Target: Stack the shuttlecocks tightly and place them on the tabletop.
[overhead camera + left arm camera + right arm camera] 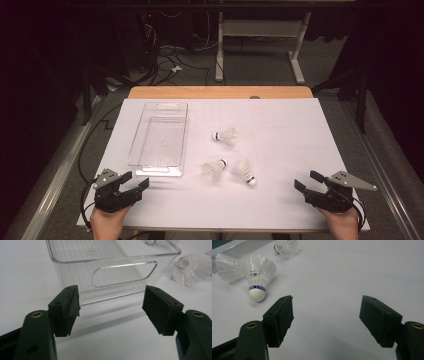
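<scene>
White paper-covered table (280, 200), matte, wood edge at far side. Clear plastic bin (159, 137), rectangular, ribbed floor, oval handle cutout in near end wall; sits left-centre, nothing inside it.

3 shuttlecocks, white feather skirts, round cork heads, all lying on their sides on the sheet, right of bin. Far shuttlecock (226, 136) alone. Middle shuttlecock (214, 169) and near shuttlecock (245, 172) close together, whether touching can't tell. Near one has a blue band above the cork.

L gripper (133, 186): near-left corner, just short of bin's near end, black jaws spread wide, holding nothing, pads off the bin.

R gripper (308, 180): near-right, well apart from shuttlecocks, jaws wide open, empty, pointing toward near shuttlecock.
</scene>
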Available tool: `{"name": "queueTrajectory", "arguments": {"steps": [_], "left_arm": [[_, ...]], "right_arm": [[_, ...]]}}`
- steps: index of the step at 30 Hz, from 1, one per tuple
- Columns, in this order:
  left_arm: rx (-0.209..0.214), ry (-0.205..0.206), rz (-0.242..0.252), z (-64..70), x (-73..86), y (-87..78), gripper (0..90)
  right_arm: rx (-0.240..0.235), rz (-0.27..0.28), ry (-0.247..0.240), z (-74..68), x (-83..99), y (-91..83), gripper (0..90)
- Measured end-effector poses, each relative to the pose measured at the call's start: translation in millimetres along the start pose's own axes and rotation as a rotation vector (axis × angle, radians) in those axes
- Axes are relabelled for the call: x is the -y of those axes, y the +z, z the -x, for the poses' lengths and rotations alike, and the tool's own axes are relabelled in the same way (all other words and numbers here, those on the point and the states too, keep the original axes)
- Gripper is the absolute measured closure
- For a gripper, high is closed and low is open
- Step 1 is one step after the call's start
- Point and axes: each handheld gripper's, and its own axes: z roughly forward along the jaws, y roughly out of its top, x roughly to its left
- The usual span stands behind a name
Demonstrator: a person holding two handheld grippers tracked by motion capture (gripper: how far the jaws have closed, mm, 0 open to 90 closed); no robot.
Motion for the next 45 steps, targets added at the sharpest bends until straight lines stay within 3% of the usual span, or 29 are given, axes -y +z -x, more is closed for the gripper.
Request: {"name": "queueTrajectory", "arguments": {"steps": [8, 15, 23, 45], "left_arm": [[0.010, 0.010, -0.002, -0.2, 2.1, 1.4, 30.4], [0.007, 0.014, 0.005, 0.7, 2.8, 1.1, 30.2], [0.004, 0.006, 0.017, 0.1, 4.3, -1.2, 30.0], [-0.012, 0.033, -0.006, 3.4, 5.1, 0.5, 30.5]], "right_arm": [[0.006, 0.006, 0.004, -0.4, -1.1, -0.9, 27.9], [0.012, -0.028, -0.047, -6.4, -3.5, 2.6, 27.6], [0.000, -0.029, -0.051, -10.9, -7.6, 5.4, 26.7], [-0.091, -0.016, -0.048, -31.8, -29.8, 27.9, 27.7]]}}
